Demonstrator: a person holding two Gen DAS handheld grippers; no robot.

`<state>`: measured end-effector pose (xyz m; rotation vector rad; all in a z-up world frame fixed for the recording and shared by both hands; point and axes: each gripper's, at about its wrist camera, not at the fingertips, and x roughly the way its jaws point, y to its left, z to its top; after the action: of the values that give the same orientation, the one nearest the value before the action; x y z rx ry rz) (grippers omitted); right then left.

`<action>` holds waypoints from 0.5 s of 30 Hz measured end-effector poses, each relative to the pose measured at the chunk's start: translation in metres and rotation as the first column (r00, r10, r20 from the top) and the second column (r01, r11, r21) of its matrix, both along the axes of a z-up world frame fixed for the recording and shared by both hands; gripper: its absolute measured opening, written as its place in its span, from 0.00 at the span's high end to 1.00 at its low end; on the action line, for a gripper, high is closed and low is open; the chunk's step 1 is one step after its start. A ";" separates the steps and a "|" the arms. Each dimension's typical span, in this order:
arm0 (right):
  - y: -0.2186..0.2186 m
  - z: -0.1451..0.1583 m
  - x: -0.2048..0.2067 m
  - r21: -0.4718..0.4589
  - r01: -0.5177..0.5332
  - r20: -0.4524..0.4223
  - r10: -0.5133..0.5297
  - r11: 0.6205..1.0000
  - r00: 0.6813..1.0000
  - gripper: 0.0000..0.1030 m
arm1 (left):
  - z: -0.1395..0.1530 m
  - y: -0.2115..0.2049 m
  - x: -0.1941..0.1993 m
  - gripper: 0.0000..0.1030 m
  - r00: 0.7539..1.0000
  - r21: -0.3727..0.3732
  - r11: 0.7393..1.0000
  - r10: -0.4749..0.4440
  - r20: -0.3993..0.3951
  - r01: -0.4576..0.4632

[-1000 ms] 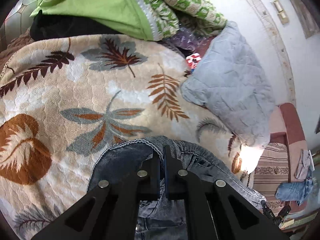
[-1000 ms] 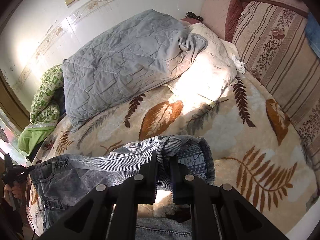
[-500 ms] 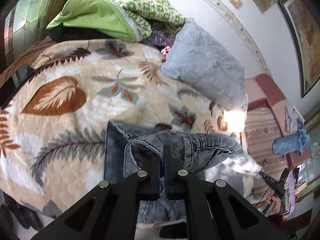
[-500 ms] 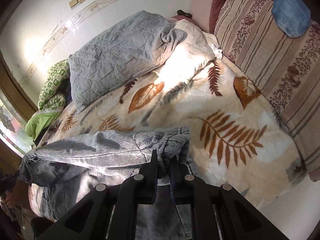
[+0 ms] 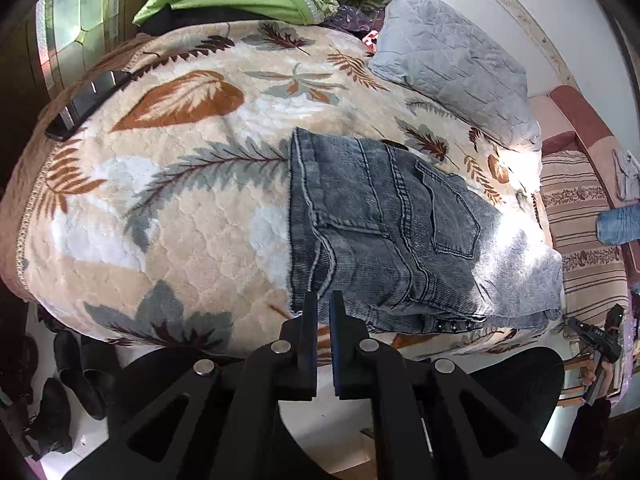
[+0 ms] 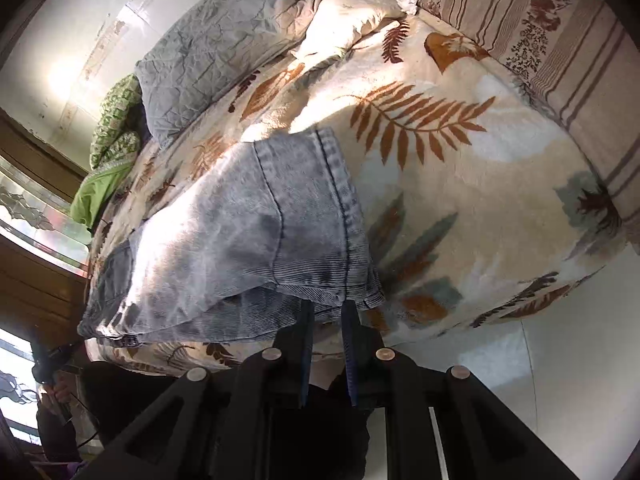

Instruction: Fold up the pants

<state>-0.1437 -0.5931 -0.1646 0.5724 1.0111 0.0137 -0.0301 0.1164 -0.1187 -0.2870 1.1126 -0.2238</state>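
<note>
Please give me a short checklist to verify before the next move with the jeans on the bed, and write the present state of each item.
1. Left gripper released from the jeans: ok, a narrow gap shows between the fingers, nothing in it.
2. Right gripper released: ok, jaws apart, the denim edge lies just past the tips.
3. Jeans folded over on the leaf blanket: ok, layers are stacked.
4. Edges of the layers aligned: not ok, the lower layer sticks out along the near side.
5. Jeans fully on the bed: ok, though close to the near edge.
6. Fabric smooth: cannot tell, sunlight washes out part.
</note>
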 end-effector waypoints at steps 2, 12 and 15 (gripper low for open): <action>-0.004 0.010 -0.005 -0.005 0.011 0.036 -0.011 1.000 0.999 0.85 | 0.009 0.007 -0.002 0.95 1.000 0.007 1.000 0.021 0.016 -0.021; -0.013 0.019 0.068 0.054 0.108 0.083 -0.112 0.993 0.990 0.75 | 0.020 -0.072 0.030 0.79 0.988 -0.072 0.992 -0.096 0.119 0.105; -0.012 0.009 0.083 0.099 0.130 0.097 -0.140 0.987 0.985 0.75 | 0.003 -0.106 0.049 0.68 0.986 -0.085 0.987 -0.130 0.101 0.138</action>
<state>-0.0611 -0.6049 -0.1561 0.7173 0.8725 -0.0296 0.0188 0.0102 -0.1162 -0.2802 1.0295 -0.4050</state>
